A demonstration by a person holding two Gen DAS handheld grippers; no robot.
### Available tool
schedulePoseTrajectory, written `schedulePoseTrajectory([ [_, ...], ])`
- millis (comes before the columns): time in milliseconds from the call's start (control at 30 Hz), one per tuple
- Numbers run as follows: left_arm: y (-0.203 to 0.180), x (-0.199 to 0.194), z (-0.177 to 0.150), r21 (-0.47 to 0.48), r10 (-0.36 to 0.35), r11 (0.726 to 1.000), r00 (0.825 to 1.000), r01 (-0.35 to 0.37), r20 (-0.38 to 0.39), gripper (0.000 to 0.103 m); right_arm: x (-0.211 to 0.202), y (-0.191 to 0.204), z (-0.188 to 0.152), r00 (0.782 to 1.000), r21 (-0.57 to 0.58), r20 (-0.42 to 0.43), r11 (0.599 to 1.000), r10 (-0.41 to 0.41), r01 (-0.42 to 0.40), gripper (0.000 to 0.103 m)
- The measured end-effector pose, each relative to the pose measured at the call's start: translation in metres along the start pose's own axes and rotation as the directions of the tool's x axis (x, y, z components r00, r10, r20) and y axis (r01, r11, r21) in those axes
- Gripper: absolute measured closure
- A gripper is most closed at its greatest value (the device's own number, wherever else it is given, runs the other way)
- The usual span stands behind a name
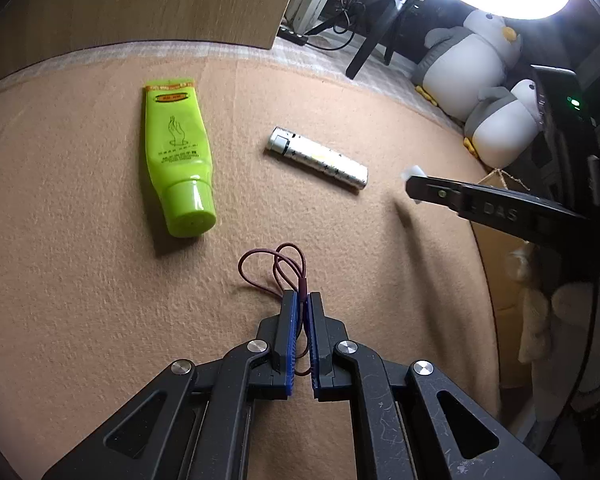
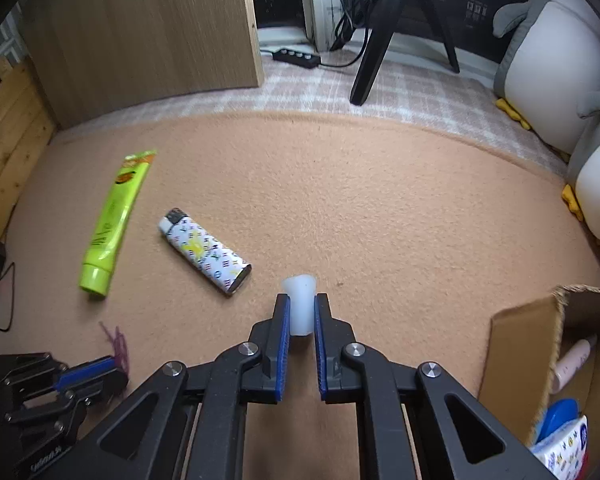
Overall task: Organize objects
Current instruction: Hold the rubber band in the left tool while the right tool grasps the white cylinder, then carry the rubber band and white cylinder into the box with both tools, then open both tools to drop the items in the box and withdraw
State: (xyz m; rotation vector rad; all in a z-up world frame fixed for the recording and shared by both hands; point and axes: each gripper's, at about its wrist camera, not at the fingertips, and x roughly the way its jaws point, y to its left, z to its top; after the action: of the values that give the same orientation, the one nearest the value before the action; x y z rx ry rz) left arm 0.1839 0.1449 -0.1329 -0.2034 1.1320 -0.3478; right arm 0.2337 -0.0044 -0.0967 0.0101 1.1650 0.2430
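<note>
My left gripper (image 1: 303, 300) is shut on a thin maroon hair band (image 1: 276, 266), whose loops lie on the tan blanket (image 1: 100, 280) just past the fingertips. My right gripper (image 2: 302, 304) is shut on a small white translucent cap (image 2: 299, 288), held just above the blanket. A lime-green tube (image 1: 178, 152) and a patterned white lighter (image 1: 318, 158) lie loose farther out. The right wrist view has the tube (image 2: 114, 220) and the lighter (image 2: 204, 250) at the left, and the left gripper (image 2: 116, 364) with the hair band (image 2: 116, 342) at the lower left.
An open cardboard box (image 2: 516, 360) holding several items stands at the right edge of the blanket. Plush penguins (image 2: 548, 68) sit at the far right. A tripod leg (image 2: 374, 52), a power strip (image 2: 296, 56) and a wooden panel (image 2: 140, 32) line the back.
</note>
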Motion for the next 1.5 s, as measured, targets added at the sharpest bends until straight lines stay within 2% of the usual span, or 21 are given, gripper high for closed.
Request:
schedulePoseTrajectory([
  [133,-0.007,-0.005,0.004,0.005,-0.005,1.0,1.0,0.005,0.01,0.098,-0.023,-0.008,-0.003,0.999,0.021,0.038,0.999,0.029,-0.029,0.094],
  [300,-0.034,-0.016,0.016,0.059,-0.027,0.998,0.999,0.025,0.034,0.098,-0.064,-0.024,-0.01,0.994,0.031,0.102,0.999,0.041,-0.045,0.094],
  [500,-0.085,-0.017,0.031,0.124,-0.086,0.989,0.995,0.08,0.047,0.098,-0.114,-0.061,-0.024,0.985,0.065,0.174,0.998,-0.011,0.0,0.094],
  [700,-0.144,-0.008,0.038,0.19,-0.141,0.973,0.989,0.131,0.037,0.098,-0.148,-0.114,-0.052,0.978,0.141,0.2,0.989,-0.063,0.035,0.094],
  [1000,-0.235,0.025,0.052,0.287,-0.192,0.941,0.981,0.182,0.007,0.098,-0.17,-0.179,-0.094,0.975,0.243,0.186,0.967,-0.119,0.072,0.093],
  [1167,-0.27,0.043,0.055,0.306,-0.205,0.931,0.979,0.2,-0.016,0.098,-0.171,-0.19,-0.109,0.978,0.254,0.178,0.965,-0.112,0.064,0.092],
  [1300,-0.284,0.049,0.055,0.316,-0.215,0.924,0.976,0.213,-0.029,0.097,-0.174,-0.194,-0.114,0.978,0.249,0.185,0.967,-0.096,0.047,0.086],
  [1333,-0.286,0.05,0.055,0.317,-0.217,0.924,0.976,0.216,-0.032,0.094,-0.174,-0.195,-0.115,0.978,0.246,0.186,0.968,-0.093,0.045,0.085],
  [1367,-0.289,0.051,0.055,0.313,-0.213,0.926,0.976,0.213,-0.035,0.08,-0.174,-0.195,-0.115,0.979,0.243,0.184,0.969,-0.086,0.04,0.082],
  [1400,-0.289,0.051,0.055,0.308,-0.213,0.927,0.976,0.213,-0.035,0.058,-0.175,-0.195,-0.117,0.98,0.243,0.183,0.97,-0.079,0.033,0.079],
  [1467,-0.288,0.05,0.056,0.295,-0.226,0.929,0.974,0.223,-0.024,0.044,-0.177,-0.196,-0.118,0.98,0.248,0.186,0.968,-0.073,0.026,0.075],
  [1500,-0.288,0.049,0.056,0.293,-0.229,0.929,0.973,0.225,-0.02,0.044,-0.178,-0.196,-0.118,0.979,0.25,0.188,0.968,-0.072,0.023,0.071],
])
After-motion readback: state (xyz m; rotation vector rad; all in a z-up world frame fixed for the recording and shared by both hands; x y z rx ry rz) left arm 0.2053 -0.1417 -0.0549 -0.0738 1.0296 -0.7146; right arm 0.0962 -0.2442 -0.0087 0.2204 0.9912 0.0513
